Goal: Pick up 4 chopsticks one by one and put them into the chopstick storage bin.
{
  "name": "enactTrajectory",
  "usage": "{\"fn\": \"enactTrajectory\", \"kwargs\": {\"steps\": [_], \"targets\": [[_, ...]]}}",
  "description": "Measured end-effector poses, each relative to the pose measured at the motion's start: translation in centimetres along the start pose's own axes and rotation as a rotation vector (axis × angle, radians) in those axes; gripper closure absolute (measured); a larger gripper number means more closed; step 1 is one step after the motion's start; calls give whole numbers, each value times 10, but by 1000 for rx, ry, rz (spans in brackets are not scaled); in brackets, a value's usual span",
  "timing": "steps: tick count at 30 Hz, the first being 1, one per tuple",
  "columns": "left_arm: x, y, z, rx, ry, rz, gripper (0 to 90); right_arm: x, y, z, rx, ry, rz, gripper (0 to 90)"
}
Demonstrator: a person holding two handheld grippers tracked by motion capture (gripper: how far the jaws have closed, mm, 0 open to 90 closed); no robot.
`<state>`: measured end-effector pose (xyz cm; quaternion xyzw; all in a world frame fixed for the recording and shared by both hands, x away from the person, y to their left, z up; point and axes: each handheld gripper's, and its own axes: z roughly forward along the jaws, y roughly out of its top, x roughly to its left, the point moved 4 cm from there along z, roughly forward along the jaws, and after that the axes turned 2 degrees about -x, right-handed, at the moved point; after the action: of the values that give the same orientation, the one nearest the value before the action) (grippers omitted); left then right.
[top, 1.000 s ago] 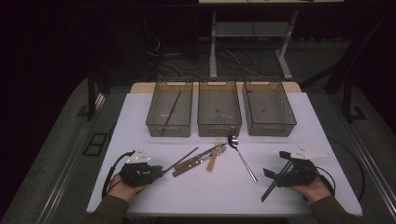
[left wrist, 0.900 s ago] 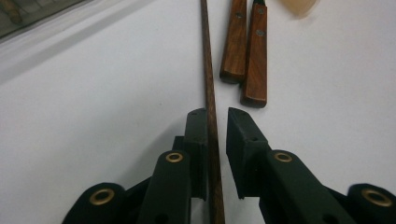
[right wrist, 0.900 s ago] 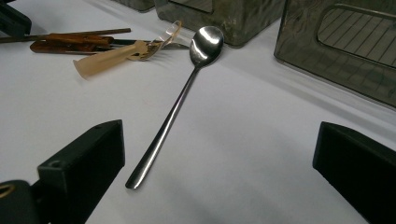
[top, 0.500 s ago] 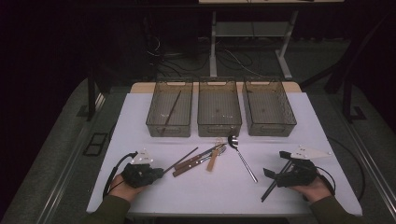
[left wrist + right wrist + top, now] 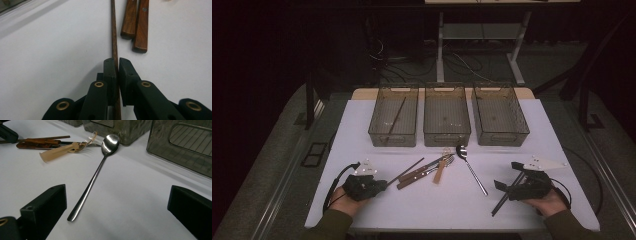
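Closing on the chopstick (image 5: 114,37): left tongs (image 5: 116,65) now pinching its near end on the white counter (image 5: 362,130).

Having just been drawing shut, jaws now pressing the thin brown stick between them, still lying flat beside two wooden-handled pieces (image 5: 136,23); probably readying a lift toward the left bin (image 5: 393,116), already holding a matching stick. Waiting spread wide and empty: right tongs (image 5: 117,202), framing the steel spoon (image 5: 98,170). Sitting untouched nearby: pale plastic utensil (image 5: 58,151), middle bin (image 5: 446,115), right bin (image 5: 499,114).
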<state>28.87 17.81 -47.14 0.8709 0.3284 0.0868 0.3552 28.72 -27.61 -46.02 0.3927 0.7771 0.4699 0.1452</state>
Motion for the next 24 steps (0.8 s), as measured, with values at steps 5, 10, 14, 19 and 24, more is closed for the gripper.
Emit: {"fn": "enactTrajectory", "kwargs": {"steps": [5,10,14,19,24], "targets": [[0,0,0,0,0,0,841,0,0,0,0,0,1,24],[1,1,-1,-4,13,0,841,0,0,0,0,0,2,24],[2,3,-3,-7,22,8,841,0,0,0,1,0,1,24],[2,6,-6,-25,29,12,841,0,0,0,2,-2,6,24],[1,11,-9,-43,28,19,841,0,0,0,3,-3,5,24]]}}
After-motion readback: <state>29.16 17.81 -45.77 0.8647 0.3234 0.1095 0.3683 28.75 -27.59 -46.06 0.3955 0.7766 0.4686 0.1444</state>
